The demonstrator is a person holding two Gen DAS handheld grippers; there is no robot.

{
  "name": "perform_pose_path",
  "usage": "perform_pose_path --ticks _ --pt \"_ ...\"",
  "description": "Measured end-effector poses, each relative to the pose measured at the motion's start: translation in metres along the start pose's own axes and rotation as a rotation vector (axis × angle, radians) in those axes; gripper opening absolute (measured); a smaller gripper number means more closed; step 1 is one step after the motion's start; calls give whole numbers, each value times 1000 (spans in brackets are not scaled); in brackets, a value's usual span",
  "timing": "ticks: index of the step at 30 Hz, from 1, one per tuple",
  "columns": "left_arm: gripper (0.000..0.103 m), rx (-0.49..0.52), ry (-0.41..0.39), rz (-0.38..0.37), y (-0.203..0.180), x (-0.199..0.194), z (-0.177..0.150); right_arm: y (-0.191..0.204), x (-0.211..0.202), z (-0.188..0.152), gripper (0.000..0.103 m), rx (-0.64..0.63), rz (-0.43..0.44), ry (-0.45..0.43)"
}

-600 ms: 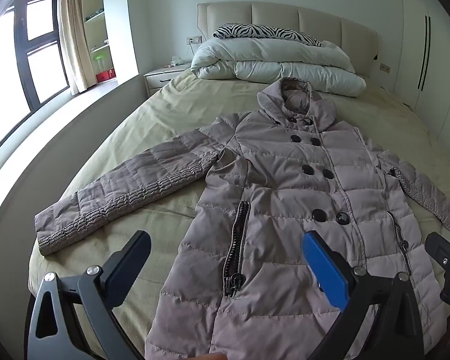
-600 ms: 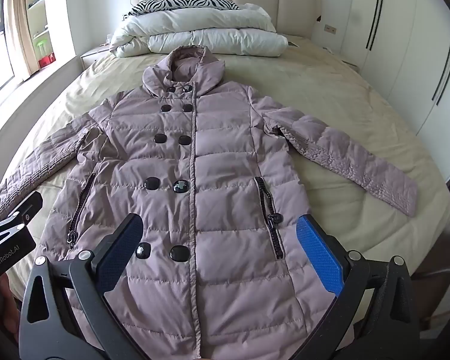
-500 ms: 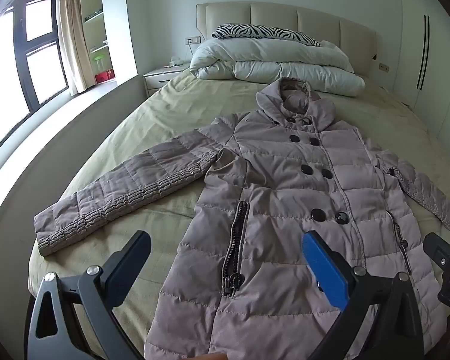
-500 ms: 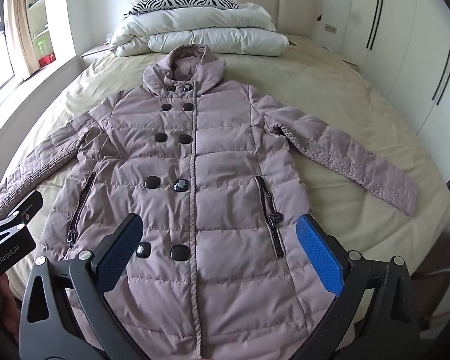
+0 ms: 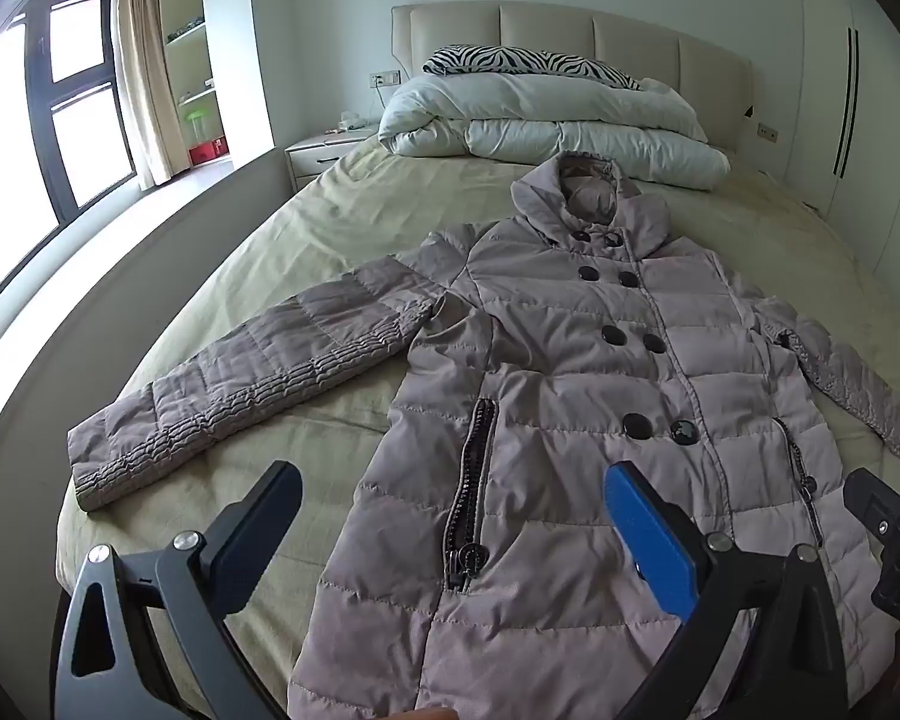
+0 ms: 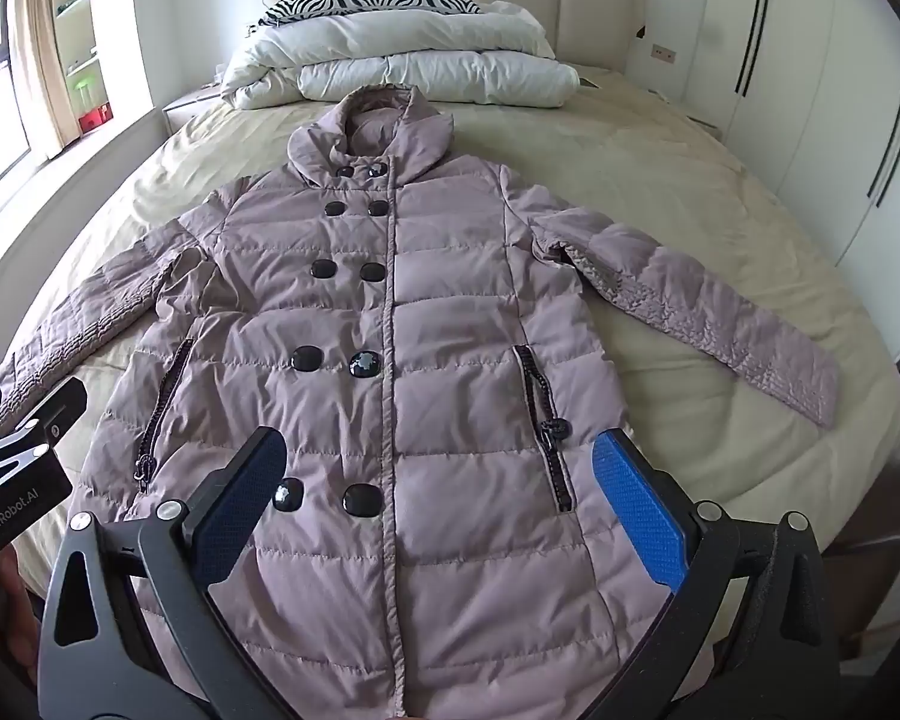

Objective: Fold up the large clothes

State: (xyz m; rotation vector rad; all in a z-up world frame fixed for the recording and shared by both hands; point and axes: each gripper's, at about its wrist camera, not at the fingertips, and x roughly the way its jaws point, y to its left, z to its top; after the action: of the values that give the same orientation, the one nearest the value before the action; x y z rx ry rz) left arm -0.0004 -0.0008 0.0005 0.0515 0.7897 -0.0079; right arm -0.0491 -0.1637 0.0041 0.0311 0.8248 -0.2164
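Nothing is folded yet: the padded coat (image 6: 426, 360) lies flat on the bed (image 6: 660, 180), both sleeves spread, and the left tool (image 5: 450, 528) and right tool (image 6: 438, 492) hover apart, holding nothing.

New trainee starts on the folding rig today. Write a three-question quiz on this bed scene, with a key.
1. True or false: the coat lies front up, its sleeves spread out to both sides.
2. What does the left hand-held gripper hold? A) a sleeve B) the hem C) nothing
3. Name what lies folded at the head of the bed, beyond the coat's collar.

Key: 1 true. 2 C; it and the right hand-held gripper both stand open above the coat's lower part. 3 A white duvet, with a zebra-print pillow behind it.
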Motion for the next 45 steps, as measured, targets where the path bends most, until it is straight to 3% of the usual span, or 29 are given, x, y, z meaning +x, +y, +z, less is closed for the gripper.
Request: perform_pose_path --ticks 45 --pt "103 -6 15 -16 -21 2 -19 1 9 -9 103 0 -3 11"
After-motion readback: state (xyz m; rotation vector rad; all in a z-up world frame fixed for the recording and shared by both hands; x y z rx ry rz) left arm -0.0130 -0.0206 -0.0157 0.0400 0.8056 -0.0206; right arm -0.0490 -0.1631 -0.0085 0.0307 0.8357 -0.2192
